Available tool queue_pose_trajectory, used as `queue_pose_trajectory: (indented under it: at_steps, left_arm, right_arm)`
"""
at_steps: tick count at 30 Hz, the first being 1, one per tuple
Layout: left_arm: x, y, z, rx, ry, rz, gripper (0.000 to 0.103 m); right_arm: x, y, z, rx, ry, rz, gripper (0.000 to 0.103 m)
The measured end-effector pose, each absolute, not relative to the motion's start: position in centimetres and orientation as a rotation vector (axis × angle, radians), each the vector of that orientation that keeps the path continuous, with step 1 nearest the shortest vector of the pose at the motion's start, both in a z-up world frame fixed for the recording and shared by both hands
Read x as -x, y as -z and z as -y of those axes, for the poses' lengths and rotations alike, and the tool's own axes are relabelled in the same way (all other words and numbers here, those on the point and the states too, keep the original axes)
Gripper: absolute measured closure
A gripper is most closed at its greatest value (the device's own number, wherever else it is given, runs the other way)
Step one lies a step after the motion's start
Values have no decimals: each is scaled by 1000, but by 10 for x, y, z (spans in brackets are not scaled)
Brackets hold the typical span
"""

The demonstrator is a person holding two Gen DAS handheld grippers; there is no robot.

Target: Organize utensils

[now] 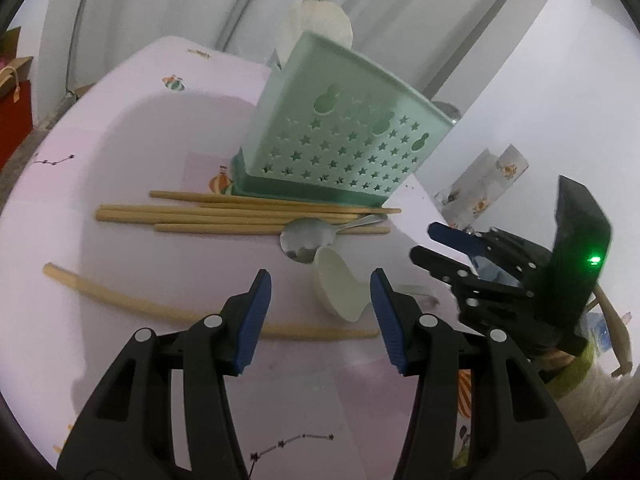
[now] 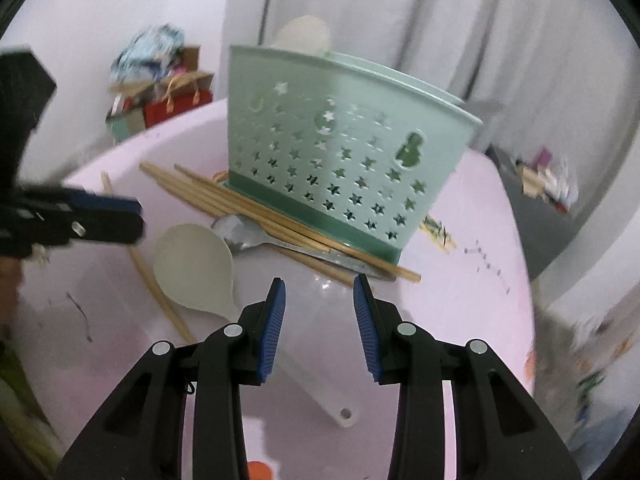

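A green utensil holder (image 1: 344, 132) with star holes stands on the pink table (image 1: 132, 128); a white spoon (image 1: 324, 24) sticks out of its top. Several wooden chopsticks (image 1: 240, 212) lie at its base, and one lone chopstick (image 1: 160, 308) lies nearer. A metal spoon (image 1: 308, 240) and a white rice paddle (image 1: 340, 284) lie beside them. My left gripper (image 1: 320, 284) is open above the paddle and the lone chopstick. My right gripper (image 2: 320, 292) is open above the paddle's handle (image 2: 312, 384). The holder (image 2: 340, 160), chopsticks (image 2: 240, 208), metal spoon (image 2: 248, 232) and paddle (image 2: 196, 268) also show in the right wrist view.
The right gripper (image 1: 452, 256) shows at the right of the left wrist view; the left gripper (image 2: 104, 216) shows at the left of the right wrist view. Gift bags (image 2: 168, 100) stand beyond the table's far edge. White curtains (image 2: 400, 20) hang behind.
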State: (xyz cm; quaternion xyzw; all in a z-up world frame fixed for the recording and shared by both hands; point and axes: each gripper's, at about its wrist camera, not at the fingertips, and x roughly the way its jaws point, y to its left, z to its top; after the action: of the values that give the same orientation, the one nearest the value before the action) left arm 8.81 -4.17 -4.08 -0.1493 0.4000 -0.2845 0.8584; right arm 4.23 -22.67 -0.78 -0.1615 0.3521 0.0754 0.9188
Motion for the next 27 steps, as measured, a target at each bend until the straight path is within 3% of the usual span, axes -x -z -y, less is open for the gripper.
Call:
queue_pose_trajectory:
  at_steps: [9,27]
  left_arm:
    - [-109,45,57,267,598,-900,56]
    - [-114,64,75,250,573,-987,80]
  right_arm:
    - [-33,12,244,67,-147,-712,68]
    - [-13,22,262,-86,-110,-732,68]
